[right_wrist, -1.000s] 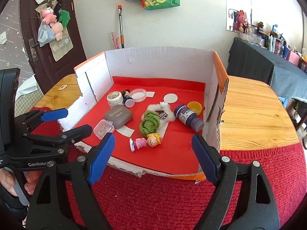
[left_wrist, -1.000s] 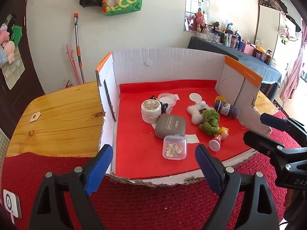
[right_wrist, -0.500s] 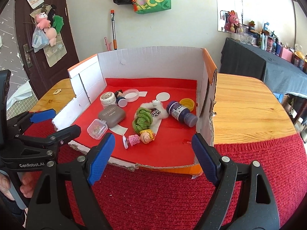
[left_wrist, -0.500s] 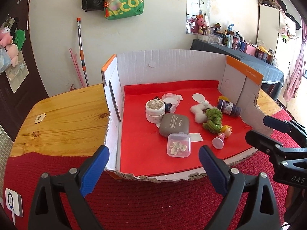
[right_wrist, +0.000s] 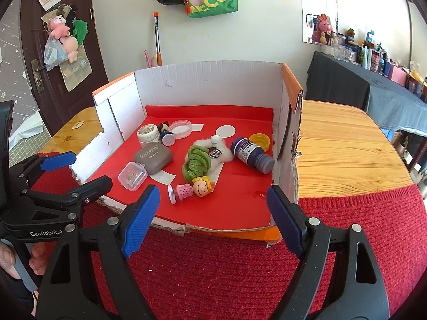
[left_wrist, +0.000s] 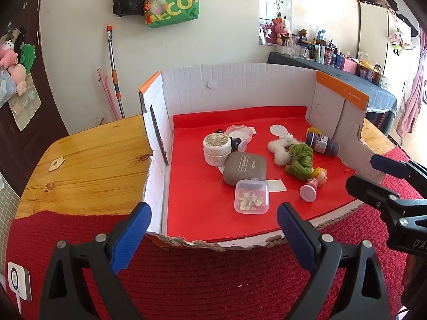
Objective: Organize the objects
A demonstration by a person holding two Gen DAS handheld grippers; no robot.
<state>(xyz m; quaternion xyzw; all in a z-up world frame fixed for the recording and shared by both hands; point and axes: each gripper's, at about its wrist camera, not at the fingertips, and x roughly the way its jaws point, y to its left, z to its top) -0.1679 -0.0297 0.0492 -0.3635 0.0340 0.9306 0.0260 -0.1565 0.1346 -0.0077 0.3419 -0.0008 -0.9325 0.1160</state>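
An open cardboard box (left_wrist: pixel 240 90) lined with a red mat holds the clutter. In it are a clear bead case (left_wrist: pixel 250 200), a grey eye shadow case (left_wrist: pixel 245 168), a white jar (left_wrist: pixel 216 149), a green yarn toy (right_wrist: pixel 196 162), a small doll (right_wrist: pixel 194 188) and a purple bottle (right_wrist: pixel 250 154) lying on its side. My left gripper (left_wrist: pixel 213 209) hovers open before the box's torn front edge, nothing between its blue pads. My right gripper (right_wrist: pixel 213 192) is open too, in front of the doll, and touches nothing.
The box stands on a wooden table (right_wrist: pixel 341 144) partly covered by a red knitted cloth (right_wrist: pixel 213 266). A yellow cap (right_wrist: pixel 259 140), a white disc (left_wrist: pixel 277 129) and a clear round dish (left_wrist: pixel 238 132) lie at the back of the box. A hand (right_wrist: pixel 10 261) holds the left gripper's handle.
The left gripper's jaws have spread slightly wider. Both views have shifted a little against the box. Nothing inside the box has moved.
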